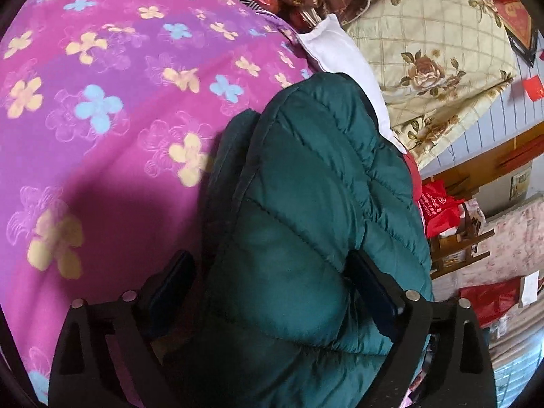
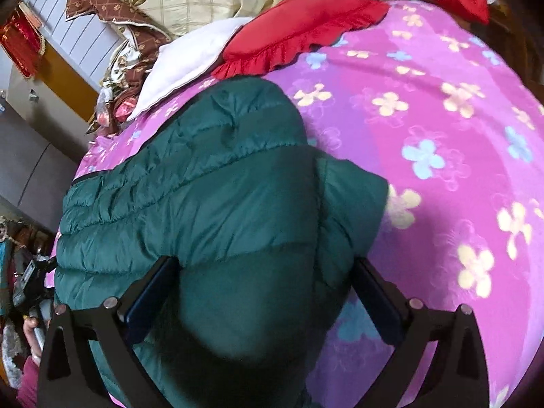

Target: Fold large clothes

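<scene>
A dark green quilted puffer jacket [image 1: 306, 183] lies on a pink and purple flowered blanket [image 1: 102, 119]. In the left wrist view my left gripper [image 1: 272, 278] stands wide, its jaws on either side of a bulging fold of the jacket. In the right wrist view the jacket [image 2: 204, 187] lies folded over itself on the blanket [image 2: 442, 136]. My right gripper [image 2: 261, 282] also stands wide, with a thick fold of the jacket between its fingers. I cannot tell whether either gripper pinches the cloth.
A white pillow [image 1: 343, 61] and a cream rose-patterned quilt [image 1: 435, 54] lie beyond the jacket. A red frilled cushion [image 2: 299, 30] sits at the blanket's far edge. A red bag [image 1: 438, 210] and wooden furniture stand beside the bed.
</scene>
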The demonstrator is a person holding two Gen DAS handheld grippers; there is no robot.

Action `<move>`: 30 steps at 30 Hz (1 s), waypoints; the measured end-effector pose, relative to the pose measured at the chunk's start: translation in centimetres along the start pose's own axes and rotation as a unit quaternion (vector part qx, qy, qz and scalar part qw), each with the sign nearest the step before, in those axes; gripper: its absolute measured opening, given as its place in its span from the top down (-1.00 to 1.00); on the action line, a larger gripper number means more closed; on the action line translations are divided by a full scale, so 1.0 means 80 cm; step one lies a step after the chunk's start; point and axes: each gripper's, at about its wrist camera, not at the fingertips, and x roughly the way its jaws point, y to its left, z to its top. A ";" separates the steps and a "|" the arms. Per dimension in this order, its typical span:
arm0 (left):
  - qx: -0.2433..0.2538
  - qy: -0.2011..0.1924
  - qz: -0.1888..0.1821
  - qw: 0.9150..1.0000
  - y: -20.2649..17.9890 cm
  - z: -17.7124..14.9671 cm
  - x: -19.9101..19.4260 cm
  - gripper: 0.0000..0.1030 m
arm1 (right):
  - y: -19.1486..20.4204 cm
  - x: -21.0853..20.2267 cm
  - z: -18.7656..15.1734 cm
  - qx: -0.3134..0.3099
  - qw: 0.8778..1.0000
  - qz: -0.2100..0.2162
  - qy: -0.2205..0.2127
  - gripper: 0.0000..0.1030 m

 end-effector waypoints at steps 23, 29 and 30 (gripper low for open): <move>0.116 -0.021 -0.013 0.993 -0.076 -0.033 -0.079 0.80 | 0.048 -0.060 -0.014 -0.041 0.995 0.080 -0.038 0.35; 0.139 -0.012 -0.027 0.990 -0.080 -0.083 -0.156 0.80 | 0.080 -0.134 -0.054 -0.076 0.991 0.099 -0.049 0.37; 0.141 -0.011 -0.028 0.990 -0.077 -0.094 -0.166 0.80 | 0.081 -0.144 -0.063 -0.076 0.991 0.104 -0.048 0.37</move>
